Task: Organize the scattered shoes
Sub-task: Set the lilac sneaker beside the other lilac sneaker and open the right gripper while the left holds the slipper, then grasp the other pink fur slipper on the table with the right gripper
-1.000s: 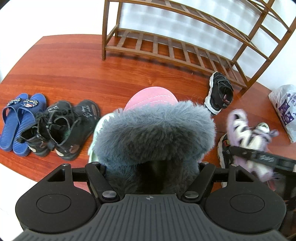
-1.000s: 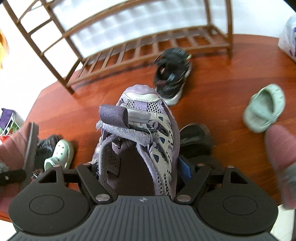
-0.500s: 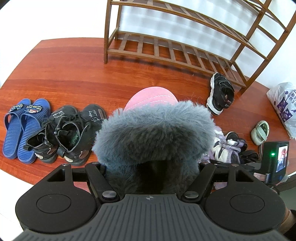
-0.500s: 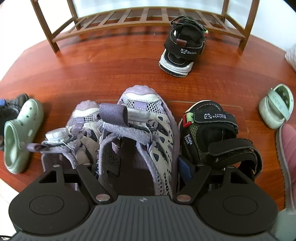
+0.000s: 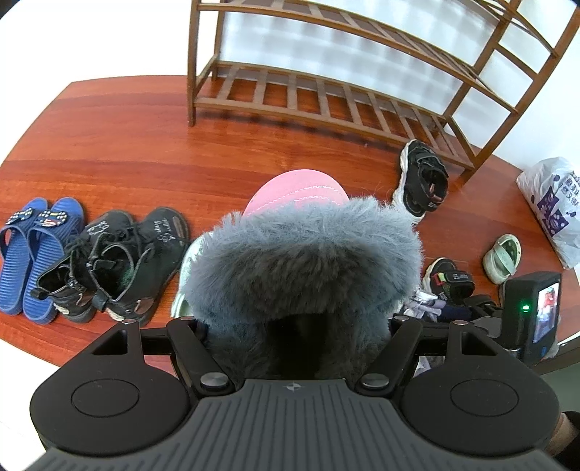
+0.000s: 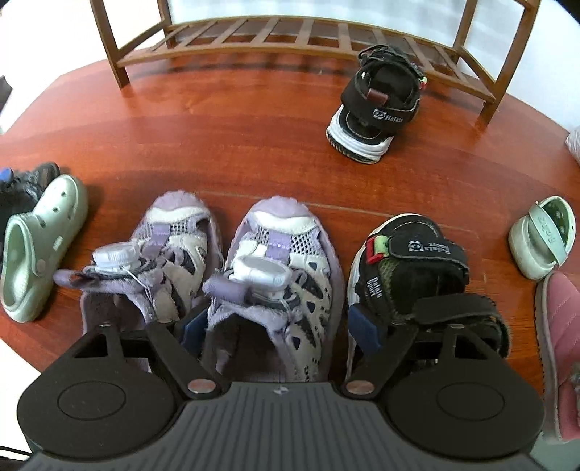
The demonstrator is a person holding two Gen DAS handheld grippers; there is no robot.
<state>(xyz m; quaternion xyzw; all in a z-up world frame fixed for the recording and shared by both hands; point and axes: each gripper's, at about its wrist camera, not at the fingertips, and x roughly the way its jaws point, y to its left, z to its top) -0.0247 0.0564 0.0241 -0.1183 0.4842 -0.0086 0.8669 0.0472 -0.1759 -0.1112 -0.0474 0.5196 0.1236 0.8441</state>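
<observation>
The left tongs (image 5: pixel 295 326) hold a pink boot (image 5: pixel 301 253) by its grey fur cuff, the cuff filling the gap between the two fingers and hiding most of what lies under it. The right tongs (image 6: pixel 279 326) are spreading apart around a lilac mesh sandal (image 6: pixel 286 275) that stands flat on the reddish wooden bench (image 6: pixel 235 126); the sandal sits between the fingers, and a blue pad (image 6: pixel 366 326) on the right finger stands clear of its side, while the left pad is too close to the shoe to tell. Its mate, a second lilac sandal (image 6: pixel 159 253), stands just beside it on the left, toes pointing the same way. To the right of the pair lies a black sandal (image 6: pixel 417 275) with open straps, nearly touching. Another black sandal (image 6: pixel 380 108) rests farther off, close to the foot of the wooden shoe rack (image 6: pixel 290 32), whose slatted lowest shelf carries nothing. One mint clog (image 6: pixel 40 246) lies at the left, another mint clog (image 6: pixel 543 235) well apart at the right. In the left view a pair of blue slippers (image 5: pixel 32 250) and a pair of black boots (image 5: pixel 108 264) stand side by side at the bench's left, and a white plastic bag (image 5: pixel 554 206) lies at the far right.
</observation>
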